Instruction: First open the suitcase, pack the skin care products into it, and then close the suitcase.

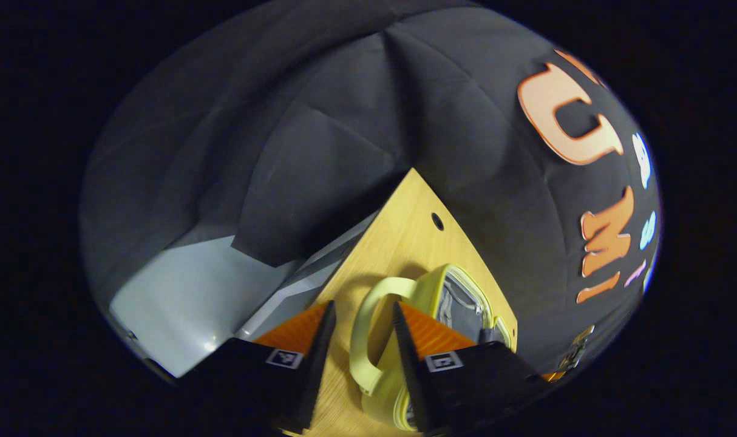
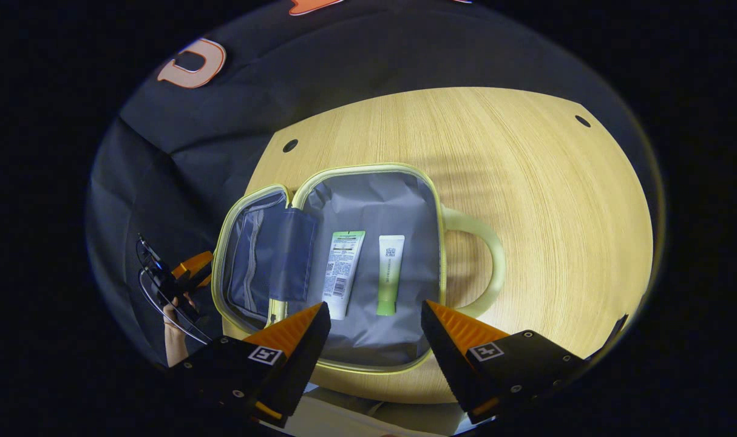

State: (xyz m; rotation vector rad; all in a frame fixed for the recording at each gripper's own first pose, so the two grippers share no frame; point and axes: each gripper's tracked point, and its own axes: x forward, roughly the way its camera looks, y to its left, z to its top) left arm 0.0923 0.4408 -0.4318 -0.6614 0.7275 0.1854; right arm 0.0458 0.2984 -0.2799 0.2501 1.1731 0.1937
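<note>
the suitcase (image 2: 368,206) lies flat and open on the worktop (image 2: 526,182), two skin care tubes (image 2: 343,273) side by side inside it. the right claw (image 2: 374,318) hangs above it, fingers apart. the left claw (image 1: 362,318), fingers apart, straddles the suitcase's handle (image 1: 368,328) without clamping it.

A pale yellow-green soft suitcase (image 2: 465,224) with a grey fabric lining lies on the light wood-grain tabletop (image 2: 538,182), holding a white-and-green tube (image 2: 343,273) and a white tube fading to green (image 2: 390,273).
</note>
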